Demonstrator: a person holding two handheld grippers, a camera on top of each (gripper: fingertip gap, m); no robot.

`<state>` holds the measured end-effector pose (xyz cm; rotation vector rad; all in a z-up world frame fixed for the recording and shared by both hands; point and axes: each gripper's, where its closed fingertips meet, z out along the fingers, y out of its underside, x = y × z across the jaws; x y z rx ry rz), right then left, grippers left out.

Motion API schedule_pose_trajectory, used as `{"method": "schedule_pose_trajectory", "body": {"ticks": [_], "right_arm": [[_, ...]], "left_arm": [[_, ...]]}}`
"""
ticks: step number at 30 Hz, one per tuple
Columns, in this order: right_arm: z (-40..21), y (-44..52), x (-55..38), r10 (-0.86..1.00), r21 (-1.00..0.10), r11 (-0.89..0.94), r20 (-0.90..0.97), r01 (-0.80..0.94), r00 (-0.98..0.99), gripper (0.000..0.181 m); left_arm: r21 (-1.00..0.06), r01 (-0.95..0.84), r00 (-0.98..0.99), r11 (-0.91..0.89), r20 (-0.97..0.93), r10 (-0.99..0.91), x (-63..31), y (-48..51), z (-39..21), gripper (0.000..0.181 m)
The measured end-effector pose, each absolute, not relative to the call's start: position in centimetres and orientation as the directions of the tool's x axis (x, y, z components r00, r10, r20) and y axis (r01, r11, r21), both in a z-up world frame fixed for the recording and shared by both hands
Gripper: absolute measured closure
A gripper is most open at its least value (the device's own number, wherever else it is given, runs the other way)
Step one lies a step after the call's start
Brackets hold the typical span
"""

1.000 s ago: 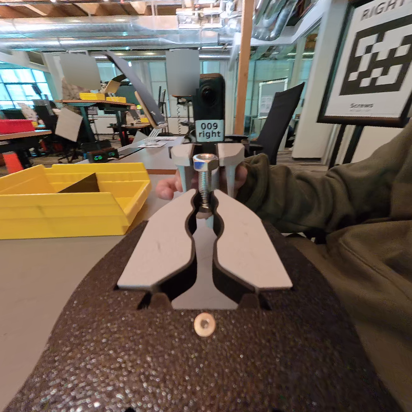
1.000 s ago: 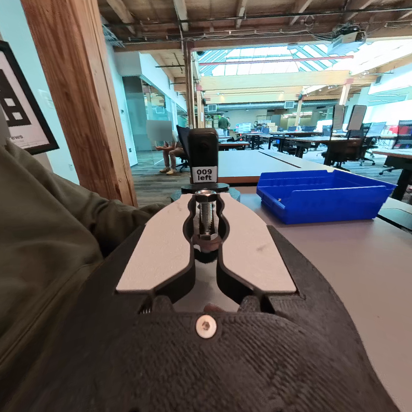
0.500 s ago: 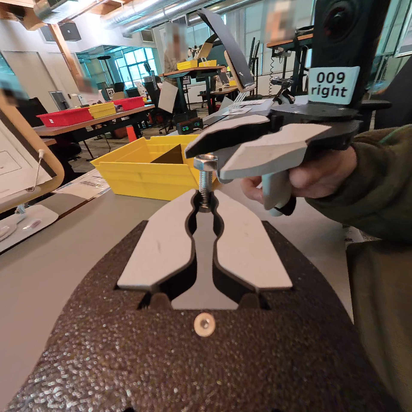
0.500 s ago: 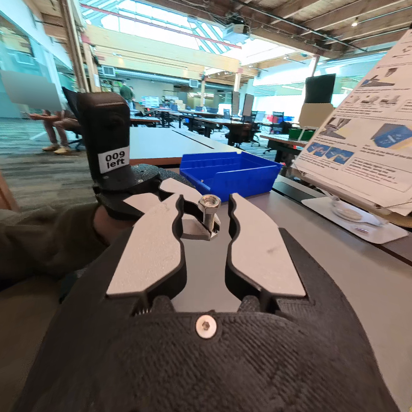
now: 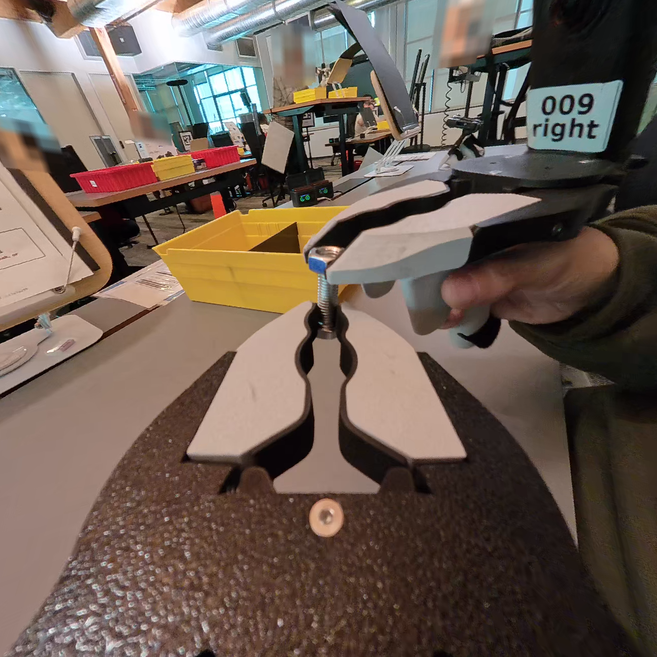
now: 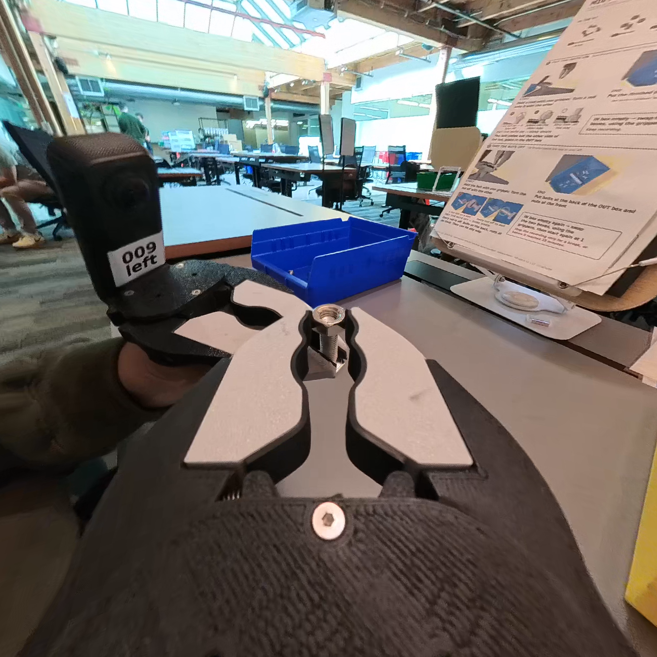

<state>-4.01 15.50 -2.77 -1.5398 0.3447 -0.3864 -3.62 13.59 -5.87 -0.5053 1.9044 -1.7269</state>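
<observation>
A silver bolt [image 5: 327, 295] stands upright with a hex nut [image 5: 322, 256] on its top end. My left gripper [image 5: 326, 321] is shut on the bolt's lower end. My right gripper [image 6: 329, 314] comes in from the right above it, and its grey fingers [image 5: 401, 249] are closed on the nut [image 6: 329, 316]. In the right wrist view the threaded shaft [image 6: 329, 346] runs down from the nut to the left gripper's tips [image 6: 327, 368]. Both are held above the grey table [image 6: 533, 409].
A yellow bin [image 5: 231, 270] stands behind the bolt on the left gripper's side. A blue bin [image 6: 330, 256] stands beyond the right gripper. An instruction sheet on a stand [image 6: 569, 160] leans at the table's far side. A person's hand [image 5: 533, 277] holds the right gripper. Both grippers' tips are close together, under 4 cm apart.
Both grippers swung from facing each other to side-on over the table. The right gripper opened half a second ago and has now closed on the nut. The left kept hold of the bolt.
</observation>
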Motion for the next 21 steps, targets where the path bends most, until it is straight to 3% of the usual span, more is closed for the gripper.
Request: {"method": "schedule_pose_trajectory", "body": {"ticks": [4,7,13,17,21], "right_arm": [[-2.8,15.3,-4.9,-0.324,-0.992,-0.076,0.116,0.096,0.939,0.164],[-2.3,14.7,-6.9,-0.136,-0.985,-0.063,0.166,0.159,0.977,0.163],[-2.1,13.3,-11.6,0.230,-0.994,0.021,0.111,0.109,0.967,0.164],[-1.7,13.0,-13.0,0.329,-0.996,0.069,0.078,0.059,0.941,0.164],[-1.4,13.3,-12.8,0.346,-0.994,0.109,0.015,-0.025,0.938,0.164]], "left_arm": [[-0.994,0.062,-0.862,0.089,-0.099,-0.498,-4.7,13.0,-5.7,0.172],[-0.996,0.068,-0.942,0.054,-0.082,-0.326,-7.0,12.2,-5.2,0.172],[-0.995,0.098,-0.994,0.033,-0.099,-0.038,-11.4,10.9,-5.2,0.172],[-0.998,0.068,-0.996,-0.010,-0.068,0.058,-12.7,10.8,-4.9,0.172],[-0.997,0.076,-0.997,-0.011,-0.076,-0.005,-11.8,10.9,-4.8,0.172]]}}
